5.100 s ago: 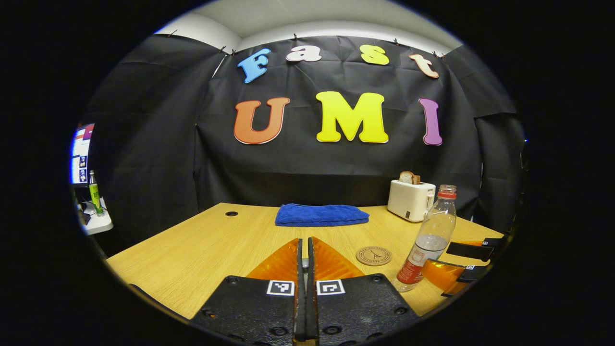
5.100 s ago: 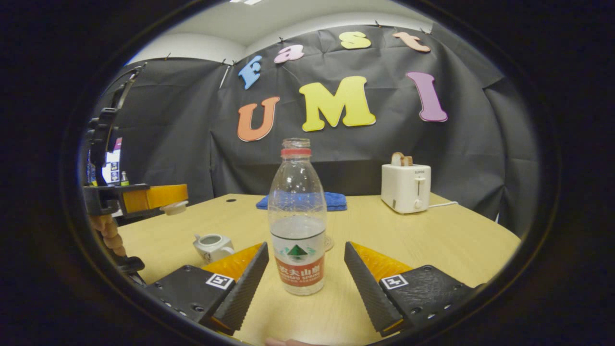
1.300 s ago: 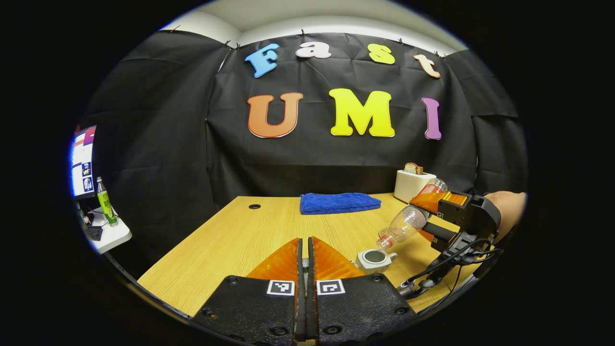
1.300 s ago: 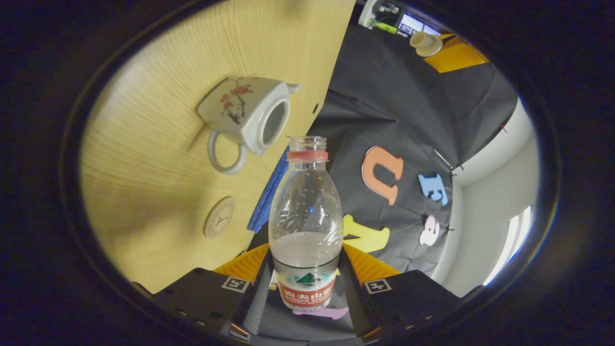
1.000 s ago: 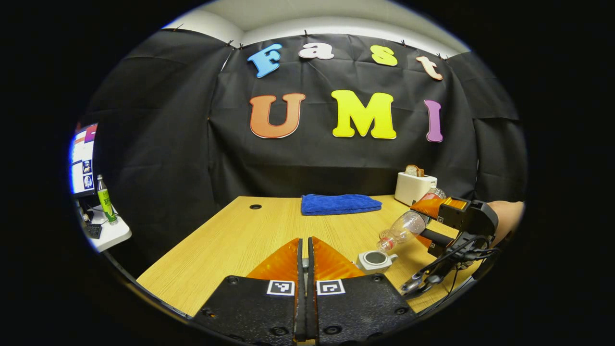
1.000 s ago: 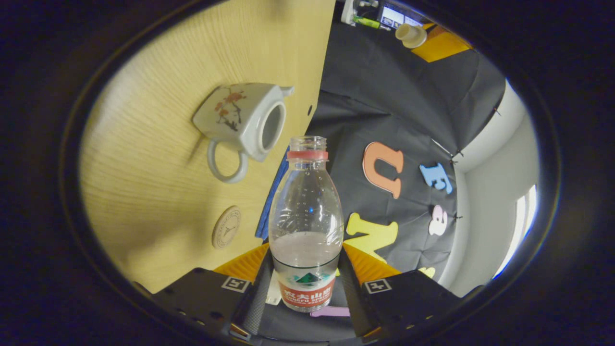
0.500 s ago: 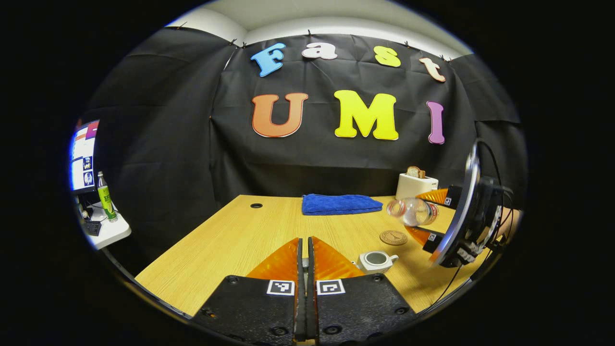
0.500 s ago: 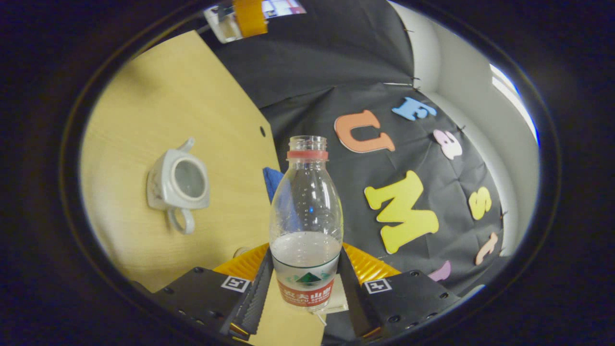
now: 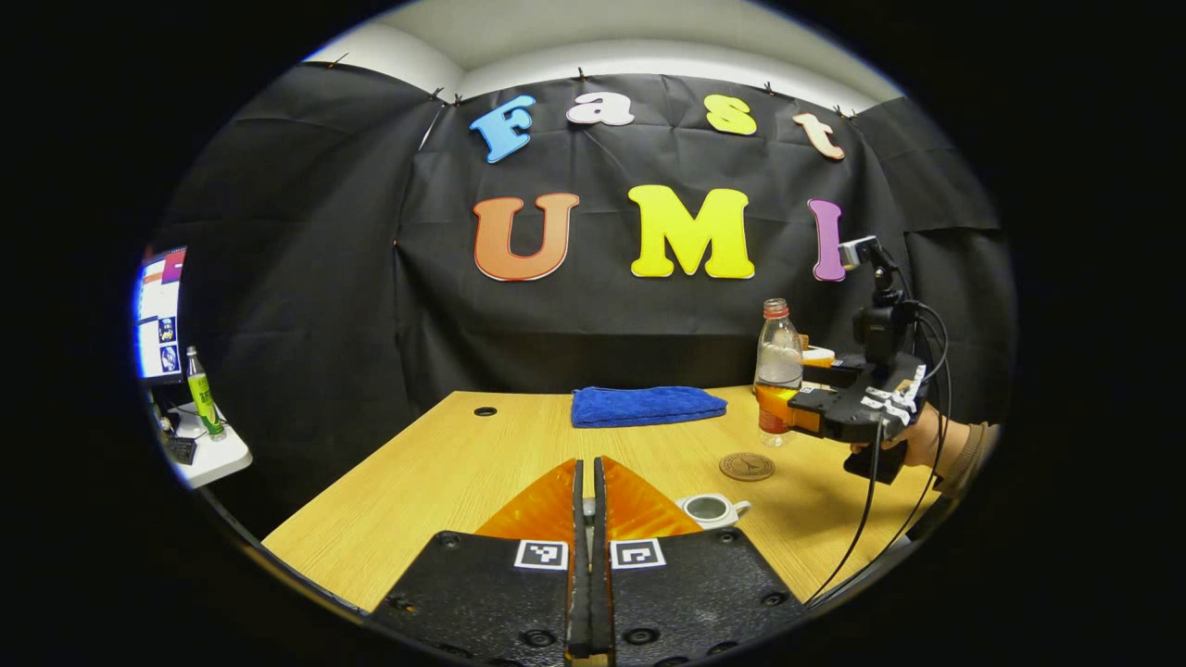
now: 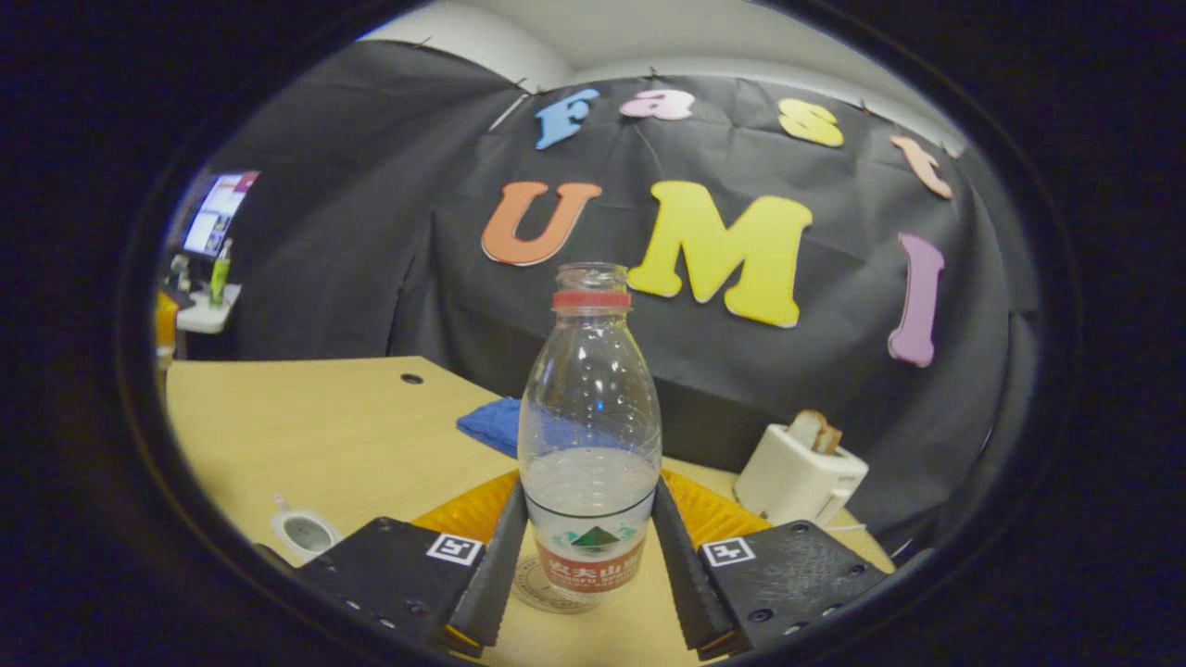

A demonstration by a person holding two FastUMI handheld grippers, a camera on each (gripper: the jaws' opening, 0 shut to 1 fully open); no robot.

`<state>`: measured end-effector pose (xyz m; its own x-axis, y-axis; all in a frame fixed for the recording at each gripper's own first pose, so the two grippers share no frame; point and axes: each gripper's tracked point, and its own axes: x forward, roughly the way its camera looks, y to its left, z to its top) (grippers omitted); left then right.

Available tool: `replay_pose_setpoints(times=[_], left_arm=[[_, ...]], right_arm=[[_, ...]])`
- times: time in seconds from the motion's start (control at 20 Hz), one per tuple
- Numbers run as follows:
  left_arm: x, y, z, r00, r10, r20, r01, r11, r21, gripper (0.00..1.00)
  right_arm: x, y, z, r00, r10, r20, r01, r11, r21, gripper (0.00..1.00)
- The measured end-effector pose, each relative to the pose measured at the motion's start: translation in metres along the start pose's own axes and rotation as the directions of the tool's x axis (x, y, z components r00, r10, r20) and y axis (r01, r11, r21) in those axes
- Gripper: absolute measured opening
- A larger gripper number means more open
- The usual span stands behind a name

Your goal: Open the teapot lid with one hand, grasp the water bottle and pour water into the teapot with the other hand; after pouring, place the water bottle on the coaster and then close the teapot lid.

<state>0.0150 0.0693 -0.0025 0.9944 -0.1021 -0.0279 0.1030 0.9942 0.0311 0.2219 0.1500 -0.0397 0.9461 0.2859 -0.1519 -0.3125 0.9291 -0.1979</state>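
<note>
My right gripper (image 10: 589, 496) is shut on the clear water bottle (image 10: 590, 408), which stands upright, uncapped and about a third full. In the left gripper view the bottle (image 9: 776, 357) and the right gripper (image 9: 783, 408) hover just beyond and above the round coaster (image 9: 747, 466). In the right gripper view the coaster (image 10: 530, 582) shows right under the bottle's base. The white teapot (image 9: 709, 508) sits open on the table, seen too at the lower left (image 10: 304, 533). My left gripper (image 9: 585, 468) is shut; a small grey piece of the lid shows between its fingers.
A folded blue towel (image 9: 647, 406) lies at the back of the wooden table (image 9: 445, 472). A white toaster (image 10: 801, 477) with bread stands at the back right. A side shelf with a green bottle (image 9: 198, 380) and a screen is off the table's left.
The right gripper has swung the bottle from tipped over the teapot back to upright and carried it away to above the coaster. The left gripper stays shut and nearly still.
</note>
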Motion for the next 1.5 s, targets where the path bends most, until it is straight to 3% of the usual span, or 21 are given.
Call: replay_pose_setpoints(times=[0.45,0.8,0.85,0.95,1.05,1.2,1.5], left_arm=[[0.009,-0.017,-0.010,1.000,-0.005,-0.023,0.005,1.000,0.017,0.03],[0.016,-0.035,-0.011,1.000,-0.005,-0.015,0.005,1.000,0.018,0.03],[0.017,-0.036,-0.012,1.000,-0.002,-0.010,0.002,1.000,0.025,0.03],[0.023,-0.040,-0.011,1.000,-0.002,0.003,0.002,1.000,0.029,0.03],[0.032,-0.044,-0.017,1.000,0.001,-0.002,-0.001,1.000,0.006,0.03],[0.050,-0.055,-0.022,1.000,0.000,-0.006,0.000,1.000,-0.017,0.03],[0.089,-0.087,-0.036,1.000,-0.031,-0.003,0.031,0.999,-0.011,0.03]], right_arm=[[0.035,0.005,-0.036,0.999,0.039,-0.021,-0.034,0.981,0.191,0.72],[0.037,0.000,-0.040,0.998,0.055,0.001,-0.055,0.978,0.203,0.77],[0.033,-0.001,-0.038,0.998,0.057,0.013,-0.059,0.977,0.206,0.87],[0.018,-0.011,-0.032,0.998,0.032,0.048,-0.042,0.976,0.212,0.96],[0.003,-0.027,-0.028,0.998,-0.020,0.066,0.007,0.980,0.199,0.96],[-0.025,-0.032,-0.031,0.996,-0.036,0.085,0.019,0.982,0.188,0.95],[-0.077,-0.030,-0.038,0.991,0.010,0.135,-0.037,0.979,0.200,0.97]])
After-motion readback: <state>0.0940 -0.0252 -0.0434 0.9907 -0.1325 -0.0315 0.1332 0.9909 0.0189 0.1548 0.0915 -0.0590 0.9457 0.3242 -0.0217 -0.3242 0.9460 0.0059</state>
